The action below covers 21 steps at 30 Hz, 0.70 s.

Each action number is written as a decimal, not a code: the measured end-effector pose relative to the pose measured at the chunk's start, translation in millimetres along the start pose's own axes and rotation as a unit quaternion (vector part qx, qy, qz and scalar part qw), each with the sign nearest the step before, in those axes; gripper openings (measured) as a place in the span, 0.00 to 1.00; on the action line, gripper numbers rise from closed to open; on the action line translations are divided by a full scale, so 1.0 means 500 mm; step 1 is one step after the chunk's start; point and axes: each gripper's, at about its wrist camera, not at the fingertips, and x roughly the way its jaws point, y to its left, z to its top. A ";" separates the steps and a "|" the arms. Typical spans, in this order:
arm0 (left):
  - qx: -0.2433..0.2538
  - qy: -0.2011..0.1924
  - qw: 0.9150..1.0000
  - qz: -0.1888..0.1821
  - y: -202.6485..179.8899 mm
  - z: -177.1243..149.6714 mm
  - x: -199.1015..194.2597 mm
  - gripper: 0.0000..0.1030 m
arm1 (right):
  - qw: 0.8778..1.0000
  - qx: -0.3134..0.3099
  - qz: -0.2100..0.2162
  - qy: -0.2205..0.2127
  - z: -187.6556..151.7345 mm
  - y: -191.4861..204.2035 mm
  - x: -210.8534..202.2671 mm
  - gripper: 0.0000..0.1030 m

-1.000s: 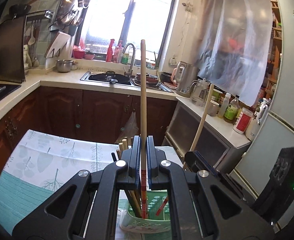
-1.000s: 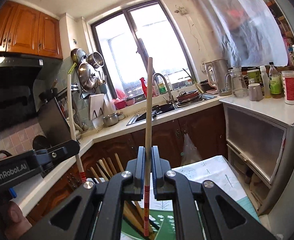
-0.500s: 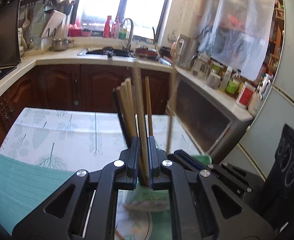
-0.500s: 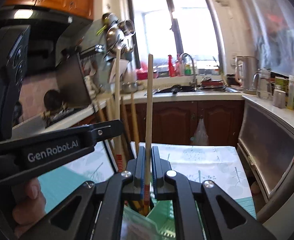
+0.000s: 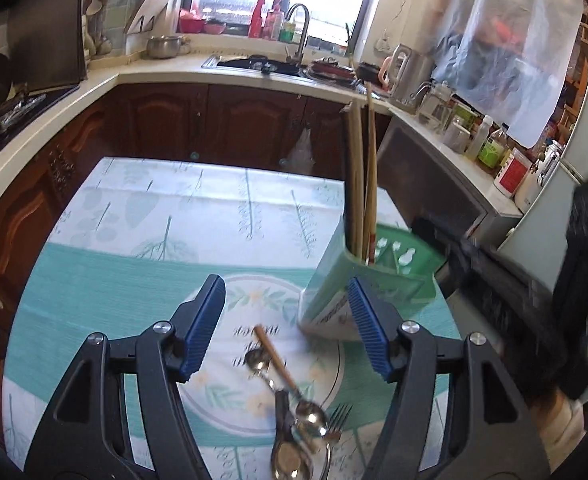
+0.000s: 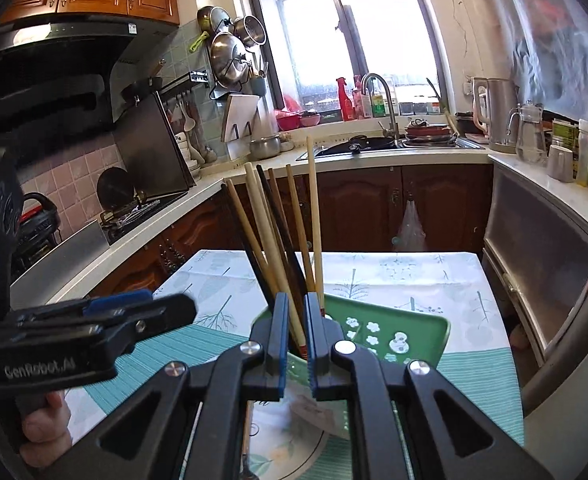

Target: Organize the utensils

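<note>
The utensils [image 5: 294,404] (spoons, a fork, one loose chopstick) are lying on the plate [image 5: 214,408] near the tabletop's near edge, just beside the green holder [image 5: 374,292], where the other chopsticks [image 6: 282,240] are standing. My left claw [image 5: 286,328] has just been opening, nothing between its pads, and I am hovering it over the pile. My right claw [image 6: 294,336] is nearly together on a red-banded chopstick [image 6: 314,220] inside the holder. I am judging that one piece should be picked at a time, pinched mid-shaft.
</note>
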 end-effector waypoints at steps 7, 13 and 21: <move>-0.012 0.040 0.999 0.020 0.066 -0.083 -0.023 0.60 | 0.998 0.057 -0.004 0.026 0.061 -0.046 0.053 0.31; -0.031 0.060 0.997 0.036 0.120 -0.126 -0.024 0.60 | 0.990 0.127 0.013 0.057 0.091 -0.102 0.125 0.31; -0.043 0.065 0.997 0.030 0.129 -0.116 -0.012 0.60 | 0.991 0.110 0.024 0.076 0.096 -0.081 0.162 0.31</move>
